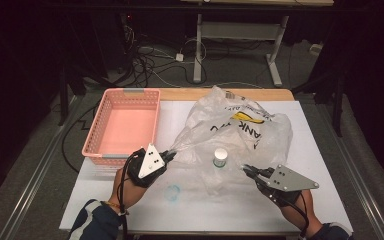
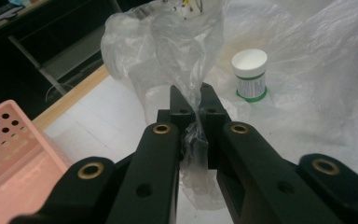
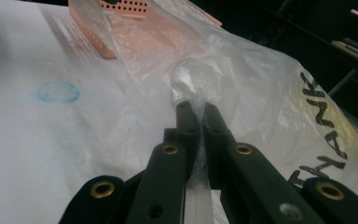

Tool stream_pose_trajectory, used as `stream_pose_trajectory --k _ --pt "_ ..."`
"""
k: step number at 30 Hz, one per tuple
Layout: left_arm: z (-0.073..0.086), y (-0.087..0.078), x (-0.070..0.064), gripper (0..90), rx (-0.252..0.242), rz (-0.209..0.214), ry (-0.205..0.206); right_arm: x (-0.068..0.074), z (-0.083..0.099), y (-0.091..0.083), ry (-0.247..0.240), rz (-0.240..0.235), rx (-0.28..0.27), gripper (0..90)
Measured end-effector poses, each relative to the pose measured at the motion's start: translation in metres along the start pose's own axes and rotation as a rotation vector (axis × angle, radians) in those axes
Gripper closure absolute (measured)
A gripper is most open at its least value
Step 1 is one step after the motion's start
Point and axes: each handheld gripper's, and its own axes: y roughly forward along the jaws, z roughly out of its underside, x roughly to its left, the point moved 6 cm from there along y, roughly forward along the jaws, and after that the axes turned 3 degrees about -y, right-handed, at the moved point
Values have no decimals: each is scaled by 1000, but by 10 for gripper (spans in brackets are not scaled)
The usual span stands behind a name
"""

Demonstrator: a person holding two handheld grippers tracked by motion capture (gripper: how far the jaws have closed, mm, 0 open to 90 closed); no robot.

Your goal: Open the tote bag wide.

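Left tool and right tool, two in all, each clamped on a bunched piece of one clear plastic bag.

The bag lies spread over the middle of the bench, reaching toward its far edge, with black and yellow print on its far side. The left tool pinches a twisted strip at the bag's left side, the right tool a gathered fold at its near right side; both pairs of jaws are closed on the film. One small white jar with a green band stands upright among the bag's folds, between the two tools. One pink perforated basket sits at the far left corner. One faint blue ring mark shows near the near edge. The bench top is white with a wooden far strip; the room behind is dark, with cables on the floor and one white desk frame.
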Motion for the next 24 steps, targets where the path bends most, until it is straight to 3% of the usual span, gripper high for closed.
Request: stream_pose_trajectory --k 5,17,24 --pt "-2 -3 1 852 -10 -13 -1 0 -8 -4 -9 5 -22 897" --pt "-2 -2 6 853 -23 -11 -17 -13 -10 -5 14 30 -34 897" --pt "-3 -4 4 852 -24 -18 -12 -12 -10 -6 8 37 -33 897"
